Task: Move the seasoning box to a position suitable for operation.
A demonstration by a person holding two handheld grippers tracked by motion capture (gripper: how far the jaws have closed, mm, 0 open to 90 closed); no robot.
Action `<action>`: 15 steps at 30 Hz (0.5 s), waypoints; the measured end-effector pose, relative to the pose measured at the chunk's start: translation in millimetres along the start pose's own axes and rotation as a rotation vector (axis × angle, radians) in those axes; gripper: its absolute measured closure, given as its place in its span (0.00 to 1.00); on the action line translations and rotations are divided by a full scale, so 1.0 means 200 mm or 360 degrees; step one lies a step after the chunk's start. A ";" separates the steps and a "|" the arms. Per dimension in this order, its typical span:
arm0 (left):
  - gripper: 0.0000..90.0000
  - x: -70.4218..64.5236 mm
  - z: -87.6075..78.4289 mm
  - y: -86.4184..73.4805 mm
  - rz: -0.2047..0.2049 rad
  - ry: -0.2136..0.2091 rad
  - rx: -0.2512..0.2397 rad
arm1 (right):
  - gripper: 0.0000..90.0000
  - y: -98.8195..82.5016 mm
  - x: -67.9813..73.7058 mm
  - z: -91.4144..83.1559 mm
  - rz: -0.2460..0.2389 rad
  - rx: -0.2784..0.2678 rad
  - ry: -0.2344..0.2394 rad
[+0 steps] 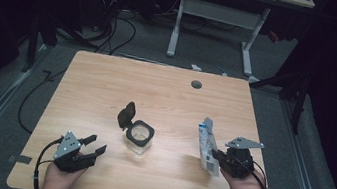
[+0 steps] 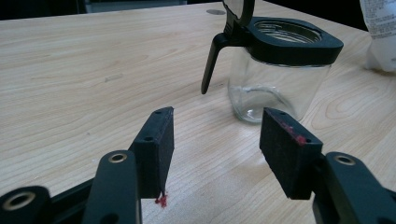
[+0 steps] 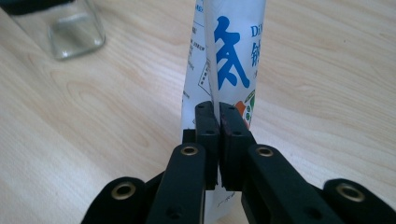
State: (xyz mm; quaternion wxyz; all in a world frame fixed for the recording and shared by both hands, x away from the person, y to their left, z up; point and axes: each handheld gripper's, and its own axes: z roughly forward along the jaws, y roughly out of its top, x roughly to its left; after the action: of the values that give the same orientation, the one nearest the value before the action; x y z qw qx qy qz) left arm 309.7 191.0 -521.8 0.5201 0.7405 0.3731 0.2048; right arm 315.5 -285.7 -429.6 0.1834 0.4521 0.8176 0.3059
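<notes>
- Landmark = glass jar (image 1: 139, 138), standing upright near mid-table (image 1: 108, 80), clear body, black square collar round the mouth.
- Jar's black flip lid (image 1: 126, 114) hinged open, standing up at jar's far-left corner; in left gripper view the lid arm (image 2: 212, 60) hangs down the jar's left side.
- Jar looks empty; bare glass bottom seen in left gripper view (image 2: 275, 84).
- Left gripper (image 1: 93, 145) sits near-left of jar, apart from it, jaws aimed toward it. Fingers (image 2: 156, 144) spread, nothing between them but bare tabletop; no contact w/ jar.
- Right gripper (image 1: 215, 154) is right of jar, well apart. Fingers (image 3: 208, 135) pressed together, pinching the thin edge of a white sachet (image 1: 208, 148).
- Sachet: white pouch w/ blue printed characters + a bit of orange/green print (image 3: 233, 60); hangs off the table, roughly upright, slightly tilted, top end away from the person.
- In left gripper view sachet's corner (image 2: 380, 32) shows just right of jar, not touching it.
- Small grey round grommet (image 1: 196, 84) in tabletop, far side of jar, well beyond it.
- Person's hands come in at near edge, one per gripper.
</notes>
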 end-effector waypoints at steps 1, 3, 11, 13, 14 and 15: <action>0.51 0.00 0.00 0.00 -0.0001 0.0000 -0.0003 | 0.98 0.00 0.00 -0.01 -0.0004 0.0019 0.0000; 0.51 0.00 0.00 0.00 0.0003 -0.0001 -0.0007 | 0.98 0.01 0.00 -0.02 -0.0010 0.0049 0.0002; 0.51 0.00 0.00 0.00 0.0008 -0.0011 -0.0012 | 0.99 0.05 -0.01 -0.04 -0.0030 0.0182 0.0025; 0.51 -0.01 0.00 0.00 0.0012 -0.0014 -0.0010 | 0.99 0.06 -0.01 -0.04 -0.0039 0.0214 0.0026; 0.51 -0.01 0.00 0.00 0.0011 -0.0014 -0.0010 | 0.99 0.07 -0.01 -0.03 -0.0040 0.0233 0.0027; 0.51 0.00 0.00 0.00 0.0016 -0.0014 -0.0010 | 0.99 0.07 -0.01 -0.03 -0.0040 0.0254 0.0029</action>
State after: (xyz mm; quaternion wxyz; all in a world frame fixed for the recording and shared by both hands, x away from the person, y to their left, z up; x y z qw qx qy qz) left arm 309.3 190.1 -521.6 0.5230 0.7417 0.3664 0.2054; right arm 321.5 -283.8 -414.8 0.1431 0.4521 0.8466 0.2417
